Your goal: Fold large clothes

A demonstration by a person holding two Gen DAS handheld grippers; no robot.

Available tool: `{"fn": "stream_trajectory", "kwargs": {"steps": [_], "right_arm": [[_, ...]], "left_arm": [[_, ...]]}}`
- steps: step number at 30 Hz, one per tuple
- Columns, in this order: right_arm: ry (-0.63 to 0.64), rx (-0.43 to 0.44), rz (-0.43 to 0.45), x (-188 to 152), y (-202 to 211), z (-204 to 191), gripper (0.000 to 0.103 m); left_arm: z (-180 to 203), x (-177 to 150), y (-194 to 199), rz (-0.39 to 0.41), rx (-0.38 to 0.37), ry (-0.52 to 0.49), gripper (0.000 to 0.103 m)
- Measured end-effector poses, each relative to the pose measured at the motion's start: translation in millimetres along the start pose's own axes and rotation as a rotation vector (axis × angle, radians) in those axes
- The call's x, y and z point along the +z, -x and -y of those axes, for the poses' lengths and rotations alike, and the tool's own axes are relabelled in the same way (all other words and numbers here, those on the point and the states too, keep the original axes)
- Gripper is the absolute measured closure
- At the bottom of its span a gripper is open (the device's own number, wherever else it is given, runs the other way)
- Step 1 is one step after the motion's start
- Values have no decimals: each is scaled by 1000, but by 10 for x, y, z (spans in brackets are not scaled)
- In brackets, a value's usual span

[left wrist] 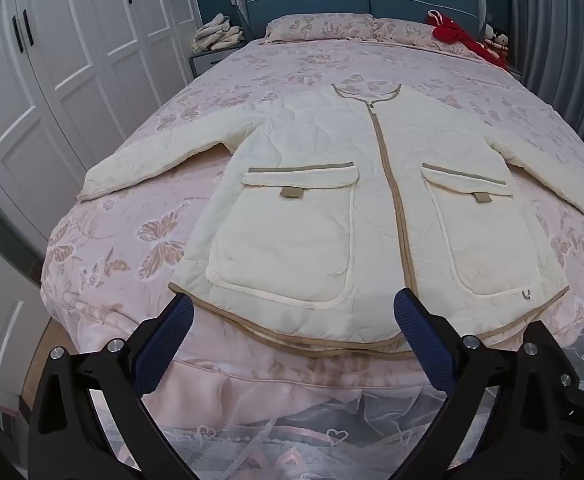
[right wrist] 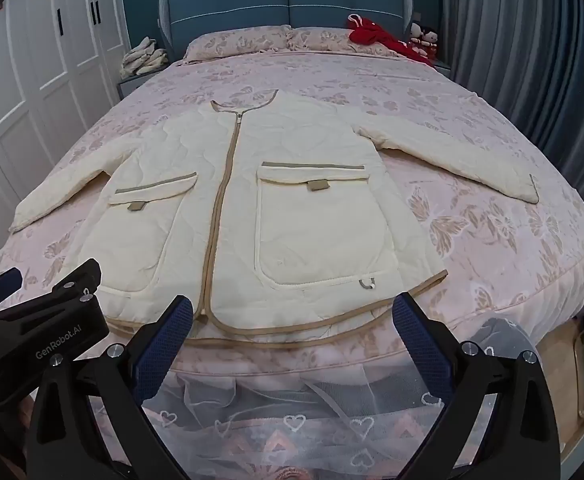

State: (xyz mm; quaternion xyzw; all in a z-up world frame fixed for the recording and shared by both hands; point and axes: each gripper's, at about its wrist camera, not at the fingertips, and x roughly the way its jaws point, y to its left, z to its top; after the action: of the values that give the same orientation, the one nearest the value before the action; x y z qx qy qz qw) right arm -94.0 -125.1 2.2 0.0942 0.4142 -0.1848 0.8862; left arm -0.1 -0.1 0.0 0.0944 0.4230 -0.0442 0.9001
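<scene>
A cream quilted jacket (left wrist: 332, 208) with tan trim, a tan zipper and two large front pockets lies flat and face up on the bed, sleeves spread out to both sides, hem toward me. It also shows in the right wrist view (right wrist: 276, 216). My left gripper (left wrist: 292, 312) is open and empty, hovering just short of the hem's left half. My right gripper (right wrist: 292, 312) is open and empty, just short of the hem's right half. The left gripper's body also shows in the right wrist view (right wrist: 40, 320).
The bed (left wrist: 132, 248) has a pink butterfly quilt and a lace skirt at its foot. Pillows, a red garment (left wrist: 460, 36) and dolls lie by the blue headboard. White wardrobes (left wrist: 52, 80) stand left, folded clothes on a nightstand (left wrist: 216, 34), grey curtains right.
</scene>
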Motion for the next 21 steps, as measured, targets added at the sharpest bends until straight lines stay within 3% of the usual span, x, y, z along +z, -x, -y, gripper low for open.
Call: {"fn": "stream_trajectory", "kwargs": {"steps": [2,21], "right_arm": [[-4,2,2,-6,2,-2,5],[2,-14,19,-5,96,-29,5]], "left_arm": [[-9,-1,2,-1,-25,14,5],[35,-23,103,8,-19,20,5]]}}
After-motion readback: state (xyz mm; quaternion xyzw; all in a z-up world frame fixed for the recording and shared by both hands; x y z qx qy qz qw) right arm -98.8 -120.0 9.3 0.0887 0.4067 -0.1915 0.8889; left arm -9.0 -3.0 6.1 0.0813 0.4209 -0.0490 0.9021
